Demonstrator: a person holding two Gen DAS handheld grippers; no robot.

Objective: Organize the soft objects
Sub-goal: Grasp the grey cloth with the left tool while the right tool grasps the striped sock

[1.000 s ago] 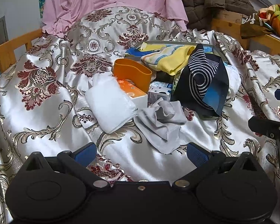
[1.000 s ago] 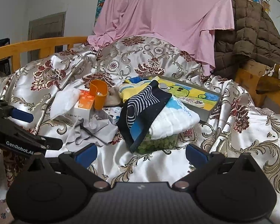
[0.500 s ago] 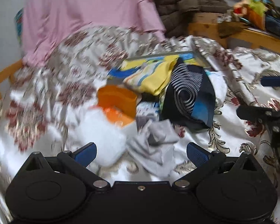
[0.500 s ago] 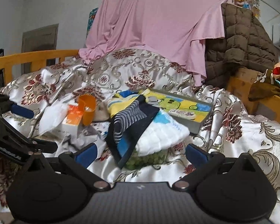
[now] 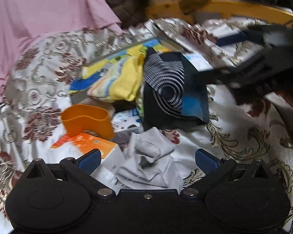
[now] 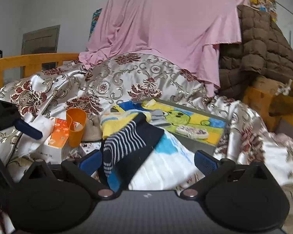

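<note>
My left gripper (image 5: 147,160) is open, its blue pads either side of a crumpled grey cloth (image 5: 148,167) on the patterned satin bedspread (image 5: 244,140). A dark sock with white stripes and a blue patch (image 5: 171,91) lies just beyond, beside a yellow striped cloth (image 5: 119,83). My right gripper (image 6: 146,160) is open over that same dark sock (image 6: 127,142), which rests on a white and blue cloth (image 6: 166,167). The right gripper's black body (image 5: 259,68) shows blurred in the left wrist view. Nothing is held.
An orange cup (image 5: 87,120) stands by an orange and white box (image 5: 87,144). A shallow tray with a cartoon mat (image 6: 195,124) lies behind the cloths. A pink sheet (image 6: 166,29), a brown quilted jacket (image 6: 263,48) and wooden rails (image 6: 29,62) surround the bed.
Both grippers have moved forward and down towards the pile. The left one has swung right and now straddles the grey cloth; the right one now hangs over the dark sock.
</note>
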